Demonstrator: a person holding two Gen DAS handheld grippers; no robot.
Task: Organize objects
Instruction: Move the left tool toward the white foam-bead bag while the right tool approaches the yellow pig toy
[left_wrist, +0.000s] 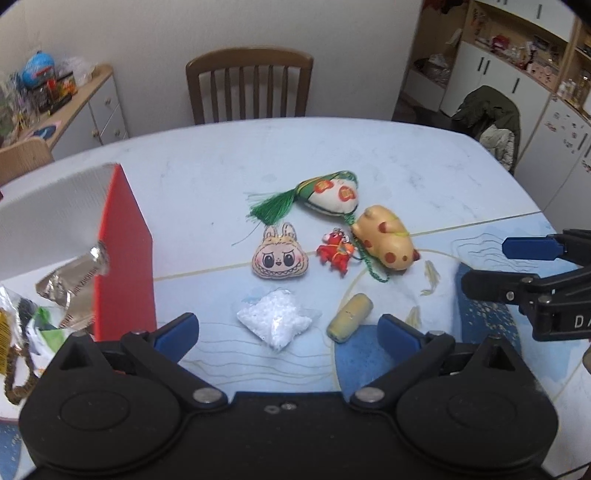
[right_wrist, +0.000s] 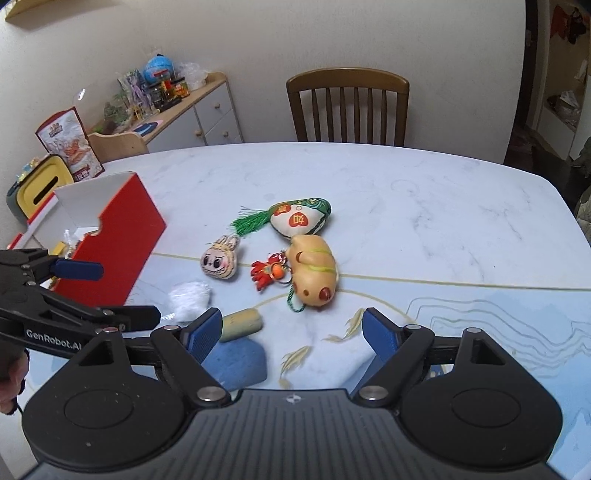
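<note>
While open, grippers (left_wrist: 288, 330) nr toys (left_wrist: 334, 236), prob.

Marbled table (right_wrist: 424, 206), red box (right_wrist: 122, 254), rabbit plush (right_wrist: 220, 257), green-tasselled sachet (right_wrist: 301, 219), cork (right_wrist: 242, 325), white pouch (right_wrist: 190, 299)

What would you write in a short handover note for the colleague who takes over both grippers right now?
Left gripper: open, empty, above the white bead pouch.
Right gripper: open, empty, near the yellow cylinder.
Red box stands open at the table's left side, with some wrapped items already inside.
Still loose in a cluster on the table: bunny-face plush, red charm, spotted yellow pig, green tasselled sachet, pouch and cylinder.
Left to do: probably pick these up one by one and put them away, likely in the box.
</note>
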